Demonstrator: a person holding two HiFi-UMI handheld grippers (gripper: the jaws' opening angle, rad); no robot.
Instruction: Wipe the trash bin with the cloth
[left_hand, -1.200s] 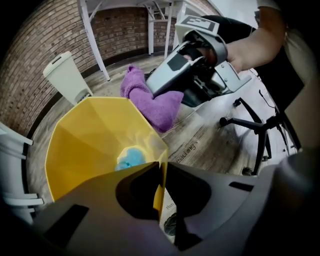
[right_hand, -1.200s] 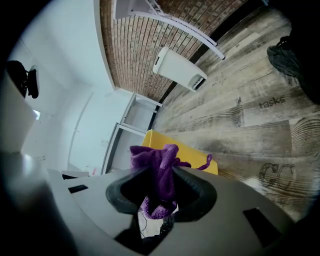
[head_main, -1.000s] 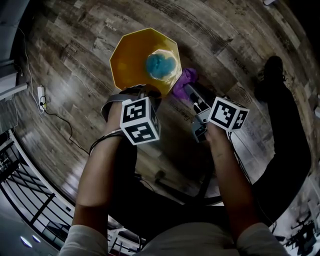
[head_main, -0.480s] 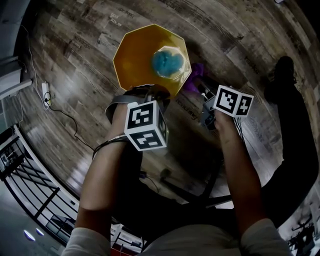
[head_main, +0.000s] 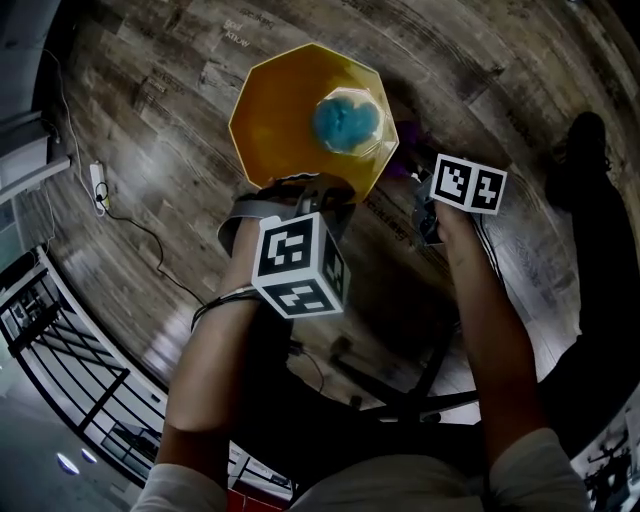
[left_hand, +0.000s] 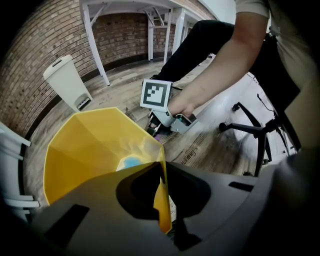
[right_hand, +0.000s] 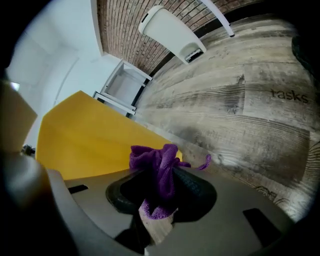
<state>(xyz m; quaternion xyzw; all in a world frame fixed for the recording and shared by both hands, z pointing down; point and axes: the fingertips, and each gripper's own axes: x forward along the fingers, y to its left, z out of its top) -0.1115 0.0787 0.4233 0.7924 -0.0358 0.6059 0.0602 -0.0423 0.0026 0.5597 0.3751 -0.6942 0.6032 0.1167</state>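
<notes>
A yellow eight-sided trash bin (head_main: 285, 110) stands on the wood floor with a blue crumpled thing (head_main: 348, 120) at its bottom. My left gripper (head_main: 300, 190) is shut on the bin's near rim; in the left gripper view the thin yellow wall (left_hand: 161, 200) runs between the jaws (left_hand: 162, 185). My right gripper (head_main: 418, 208) is low at the bin's right side. It is shut on a bunched purple cloth (right_hand: 157, 170), which sits right by the bin's outer wall (right_hand: 85, 135); I cannot tell if they touch.
A white lidded pedal bin (left_hand: 67, 82) stands by the brick wall. An office chair's black star base (left_hand: 255, 132) is close behind my arms. A power strip with cable (head_main: 97, 190) lies at the left, a black railing (head_main: 60, 360) beyond it.
The right gripper has sunk with the purple cloth along the bin's right side, and less of the cloth shows from above. The left gripper has kept its hold on the rim.
</notes>
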